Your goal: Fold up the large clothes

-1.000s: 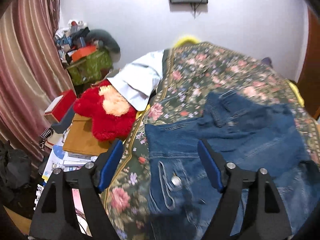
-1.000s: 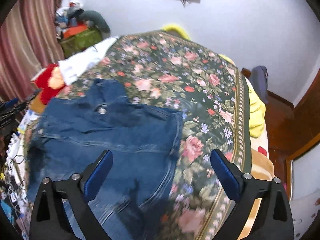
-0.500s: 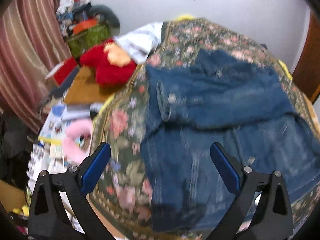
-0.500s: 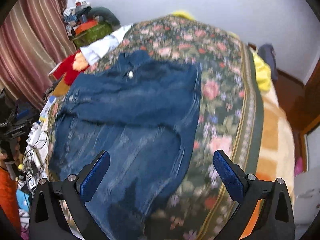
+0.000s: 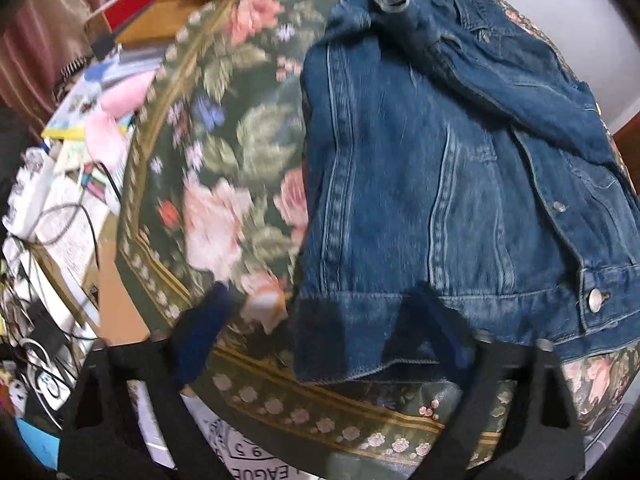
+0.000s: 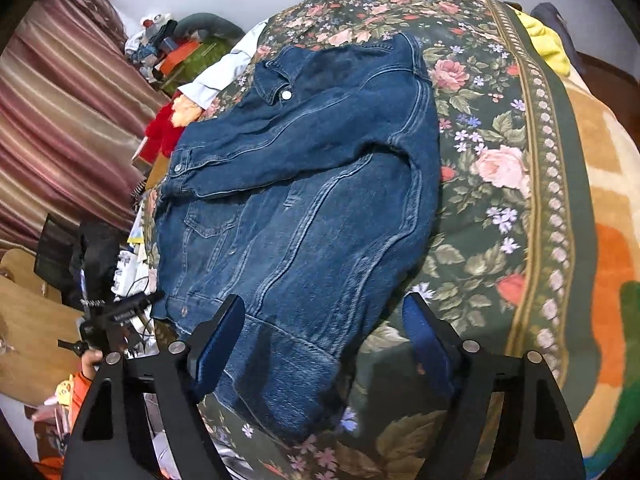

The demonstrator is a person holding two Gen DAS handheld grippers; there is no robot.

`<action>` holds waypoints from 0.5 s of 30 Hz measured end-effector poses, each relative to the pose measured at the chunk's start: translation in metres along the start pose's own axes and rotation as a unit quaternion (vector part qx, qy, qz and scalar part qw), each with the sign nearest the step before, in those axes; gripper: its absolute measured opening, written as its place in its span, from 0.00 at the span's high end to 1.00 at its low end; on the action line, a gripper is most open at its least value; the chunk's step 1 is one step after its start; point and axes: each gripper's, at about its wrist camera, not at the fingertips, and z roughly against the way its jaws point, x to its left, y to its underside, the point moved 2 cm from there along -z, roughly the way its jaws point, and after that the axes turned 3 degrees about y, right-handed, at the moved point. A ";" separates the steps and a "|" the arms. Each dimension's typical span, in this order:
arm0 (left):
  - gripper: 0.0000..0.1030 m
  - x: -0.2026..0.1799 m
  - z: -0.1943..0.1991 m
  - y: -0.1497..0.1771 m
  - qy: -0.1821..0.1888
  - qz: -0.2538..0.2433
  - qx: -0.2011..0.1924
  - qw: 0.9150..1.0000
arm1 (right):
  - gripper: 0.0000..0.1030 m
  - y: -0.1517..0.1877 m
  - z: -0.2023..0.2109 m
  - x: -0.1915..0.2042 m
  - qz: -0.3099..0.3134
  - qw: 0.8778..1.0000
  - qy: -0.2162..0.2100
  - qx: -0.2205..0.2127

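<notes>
Hovering over the near hem of the denim jacket (image 5: pixel 420 184), the left gripper (image 5: pixel 324 336) is straddling the hem's left corner with its jaws parted, having just been closing, the cloth sitting between the pads but not yet visibly pinched; the right gripper (image 6: pixel 324 336) is likewise standing released over the hem's right corner, its jaws also just narrowing, with denim between them and no clamp showing; the jacket (image 6: pixel 304 184) is lying spread on the floral bedspread (image 6: pixel 500 168), hem toward the near edge of the bed, collar at the far end, one sleeve already lying folded across the chest; off the left side, a clutter of papers and cables (image 5: pixel 52 216) is crowding the floor, and farther left a red plush toy (image 6: pixel 164 132) is sitting by the striped curtain (image 6: pixel 60 120). Judging ahead, thick denim may be slipping from a shallow bite, or a pad may be catching the bedspread with the hem, dragging it along; uneven lifting between the two corners could be skewing the fold or shaking the crossed sleeve loose.
</notes>
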 end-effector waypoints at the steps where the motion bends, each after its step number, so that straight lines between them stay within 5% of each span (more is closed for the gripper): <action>1: 0.28 -0.001 -0.005 0.003 0.018 0.007 0.010 1.000 | 0.27 0.000 -0.001 0.003 0.004 1.000 -0.001 0.001; 4: 0.46 -0.007 -0.014 0.006 0.047 0.022 0.022 0.998 | 0.34 0.002 -0.007 0.012 0.016 1.000 -0.008 0.002; 6: 0.54 -0.012 -0.012 0.004 0.035 0.017 0.014 0.999 | 0.44 0.002 -0.012 0.016 0.030 1.000 0.004 0.001; 8: 0.76 -0.021 -0.005 -0.002 0.023 0.006 0.003 1.000 | 0.64 0.001 -0.016 0.016 0.032 0.999 0.010 0.000; 10: 0.78 -0.031 0.011 -0.011 0.033 -0.006 -0.021 0.999 | 0.76 -0.002 -0.017 0.015 0.037 0.999 0.011 0.002; 15: 0.80 -0.053 0.058 -0.039 0.069 -0.030 -0.083 0.994 | 0.81 -0.015 -0.011 0.023 0.063 0.998 0.004 -0.011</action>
